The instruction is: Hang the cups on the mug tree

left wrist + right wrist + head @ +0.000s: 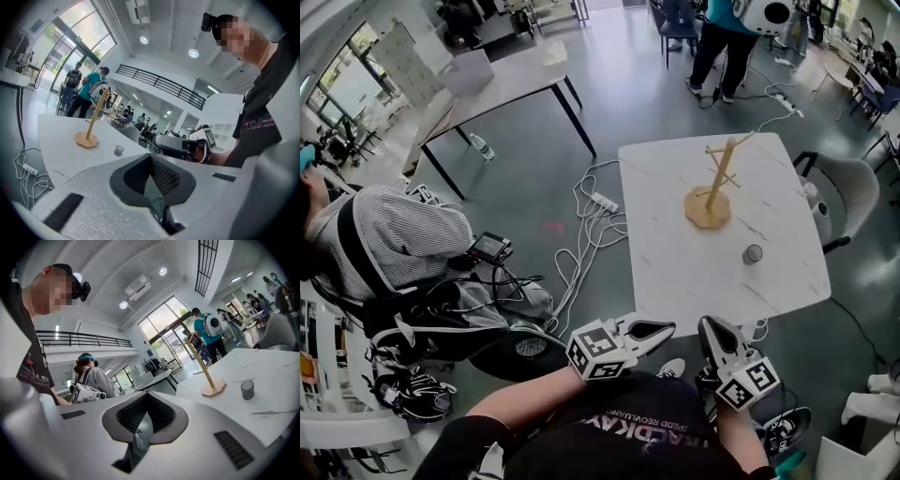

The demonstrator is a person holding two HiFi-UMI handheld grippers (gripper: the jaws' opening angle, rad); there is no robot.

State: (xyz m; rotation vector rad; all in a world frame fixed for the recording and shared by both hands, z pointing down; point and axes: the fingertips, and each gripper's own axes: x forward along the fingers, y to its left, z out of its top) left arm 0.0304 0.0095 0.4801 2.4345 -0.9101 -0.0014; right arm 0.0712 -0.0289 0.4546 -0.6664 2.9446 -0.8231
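Note:
A wooden mug tree (710, 195) stands on the white marble table (675, 267), and no cup hangs on it. A single small grey cup (753, 253) sits on the tabletop nearer me, to the tree's right. Both grippers hover off the table's near edge, close to my body. My left gripper (661, 329) points toward the table with its jaws together and nothing between them. My right gripper (710, 327) is beside it, also shut and empty. The left gripper view shows the tree (89, 133) and cup (119, 150) beyond the closed jaws; the right gripper view shows the tree (208, 380) and cup (247, 389).
White cables and a power strip (602, 202) lie on the floor left of the table. A seated person in a striped top (394, 234) is at left, with a bag and shoes nearby. A grey chair (853, 192) stands at the table's right, another table (506, 80) behind.

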